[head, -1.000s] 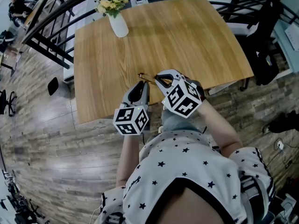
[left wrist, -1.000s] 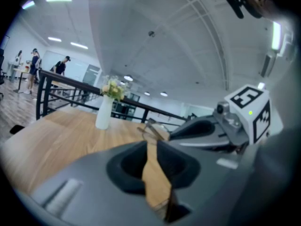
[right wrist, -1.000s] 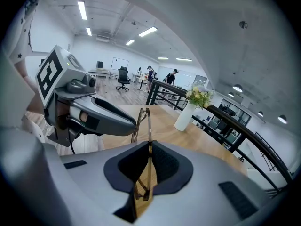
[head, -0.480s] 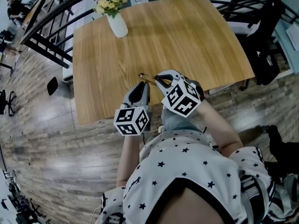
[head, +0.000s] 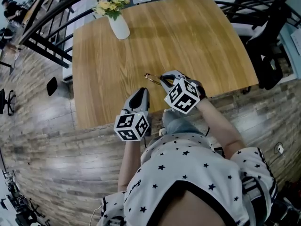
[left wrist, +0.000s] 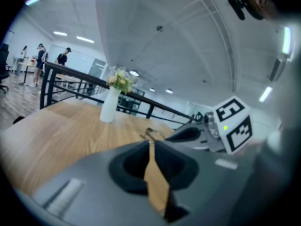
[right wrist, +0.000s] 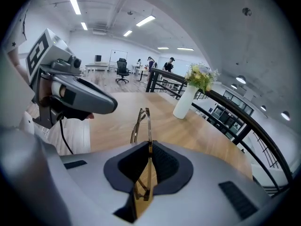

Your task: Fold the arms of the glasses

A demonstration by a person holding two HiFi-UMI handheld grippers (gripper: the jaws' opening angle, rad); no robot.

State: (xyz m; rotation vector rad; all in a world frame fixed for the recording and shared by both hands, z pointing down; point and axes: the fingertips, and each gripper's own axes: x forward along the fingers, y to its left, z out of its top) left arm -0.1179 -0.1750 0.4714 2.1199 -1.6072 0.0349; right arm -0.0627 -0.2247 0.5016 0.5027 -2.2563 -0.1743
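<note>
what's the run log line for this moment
right gripper: jaws shut on glasses | left gripper: jaws just closing, nothing between

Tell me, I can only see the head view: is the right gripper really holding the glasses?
Observer: Yes. In the right gripper view, the right gripper is shut on the thin gold glasses, which stick out past its tips.
Operator: What about the other one?
Observer: The left gripper has just been closing, but nothing is between its jaws. Only the table shows through the narrow gap.
</note>
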